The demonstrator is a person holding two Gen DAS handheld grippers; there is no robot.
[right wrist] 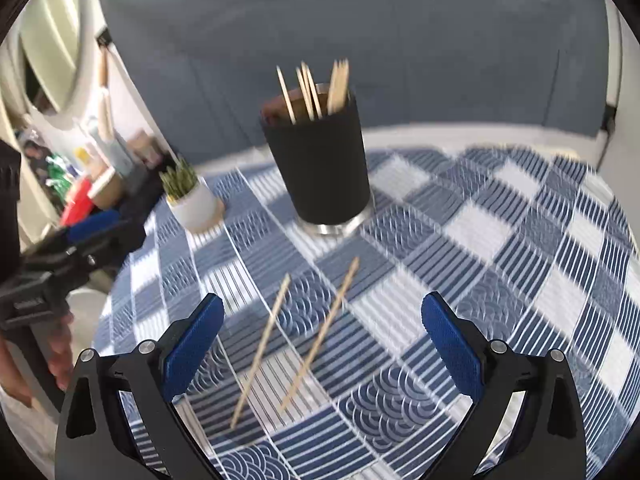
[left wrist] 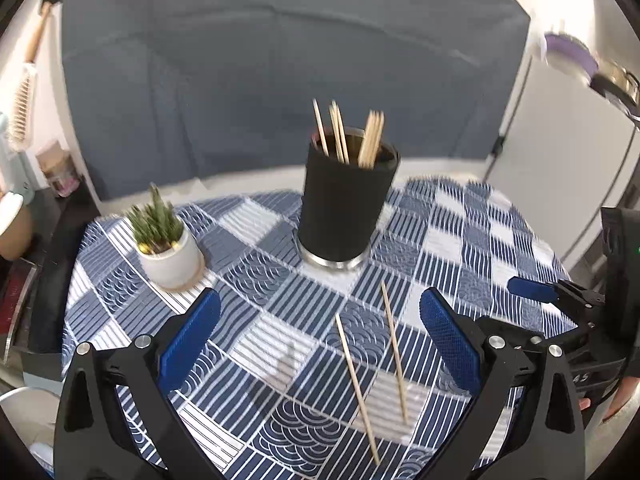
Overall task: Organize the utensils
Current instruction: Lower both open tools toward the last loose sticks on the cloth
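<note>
Chopsticks [right wrist: 296, 340] — two loose ones — lay on the desk [right wrist: 500, 240] between my right claw [right wrist: 322, 328] fingers, spread wide. My left claw [left wrist: 320, 328] gaped too — holder [left wrist: 344, 204] stood beyond.

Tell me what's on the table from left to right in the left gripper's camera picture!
Little potted plant → black cup with sticks in it → first loose stick → second loose stick → the right gripper poking in at the edge.
</note>
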